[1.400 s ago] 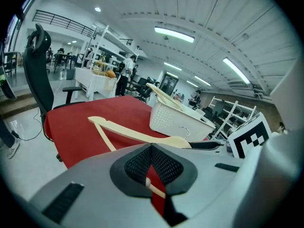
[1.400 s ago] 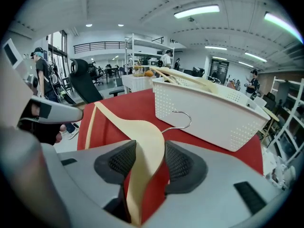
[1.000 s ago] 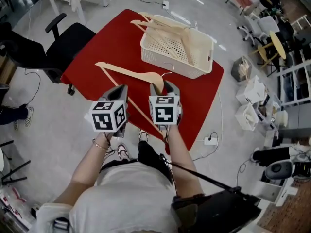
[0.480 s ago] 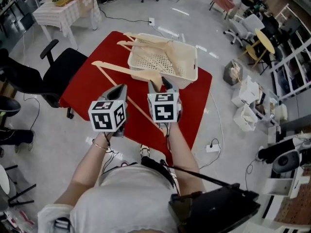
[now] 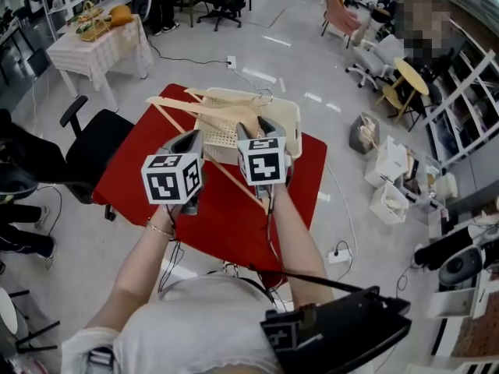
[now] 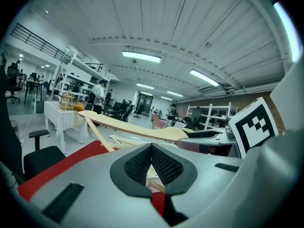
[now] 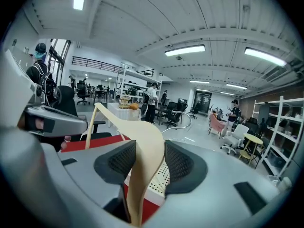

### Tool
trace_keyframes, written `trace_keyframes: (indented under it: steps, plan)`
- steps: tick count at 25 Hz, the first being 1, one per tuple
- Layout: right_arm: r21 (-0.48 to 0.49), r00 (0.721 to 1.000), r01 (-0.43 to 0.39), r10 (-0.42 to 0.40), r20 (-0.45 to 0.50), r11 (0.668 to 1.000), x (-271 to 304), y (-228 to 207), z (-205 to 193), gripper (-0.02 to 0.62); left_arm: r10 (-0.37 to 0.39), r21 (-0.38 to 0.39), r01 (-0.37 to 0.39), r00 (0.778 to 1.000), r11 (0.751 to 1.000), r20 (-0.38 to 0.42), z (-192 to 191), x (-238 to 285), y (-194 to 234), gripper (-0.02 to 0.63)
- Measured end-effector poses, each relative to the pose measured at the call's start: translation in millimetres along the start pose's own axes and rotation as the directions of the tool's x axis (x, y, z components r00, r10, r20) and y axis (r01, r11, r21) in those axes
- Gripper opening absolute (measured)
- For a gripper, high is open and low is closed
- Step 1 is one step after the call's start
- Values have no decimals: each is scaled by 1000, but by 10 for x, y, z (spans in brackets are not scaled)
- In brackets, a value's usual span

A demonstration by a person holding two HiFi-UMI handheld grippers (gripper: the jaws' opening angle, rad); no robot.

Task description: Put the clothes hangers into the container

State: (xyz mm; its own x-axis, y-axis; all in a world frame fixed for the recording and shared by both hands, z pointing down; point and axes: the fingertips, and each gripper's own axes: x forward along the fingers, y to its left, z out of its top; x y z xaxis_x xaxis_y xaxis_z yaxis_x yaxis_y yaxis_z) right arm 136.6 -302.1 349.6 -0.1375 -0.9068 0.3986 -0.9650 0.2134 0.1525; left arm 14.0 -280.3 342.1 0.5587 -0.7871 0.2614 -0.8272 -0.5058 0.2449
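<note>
My right gripper [image 5: 260,128] [image 7: 149,150] is shut on the neck of a pale wooden clothes hanger [image 5: 204,107] [image 7: 142,132]. The hanger is lifted off the red table [image 5: 234,216], with its shoulder reaching left and its lower bar slanting back between my two grippers. It hangs at the near rim of the white perforated basket [image 5: 290,121], which holds other wooden hangers [image 5: 234,96]. My left gripper [image 5: 189,140] [image 6: 152,148] sits just left of the bar, pads touching, holding nothing. In the left gripper view the raised hanger [image 6: 133,129] crosses in front.
A black office chair [image 5: 90,142] stands at the table's left edge. A cloth-covered side table [image 5: 97,45] is further back left. Chairs, white bins [image 5: 386,201] and cables lie on the floor to the right.
The right gripper has raised the hanger off the table and carried it forward to the basket's near rim. The left gripper has kept alongside it.
</note>
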Motion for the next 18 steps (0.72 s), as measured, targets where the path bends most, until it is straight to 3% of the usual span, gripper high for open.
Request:
trace_keyframes:
  steps: [8,18]
  plan:
    - [-8,1000,12,-12,13,1000,218,-362,382,198,-43,22,43,999,999,22,449,452,-194,-2]
    - [4,999,-16,16,40,1000,861,-988,802,197,-54,32,55,998,998,-23,617,1283,-298,-2]
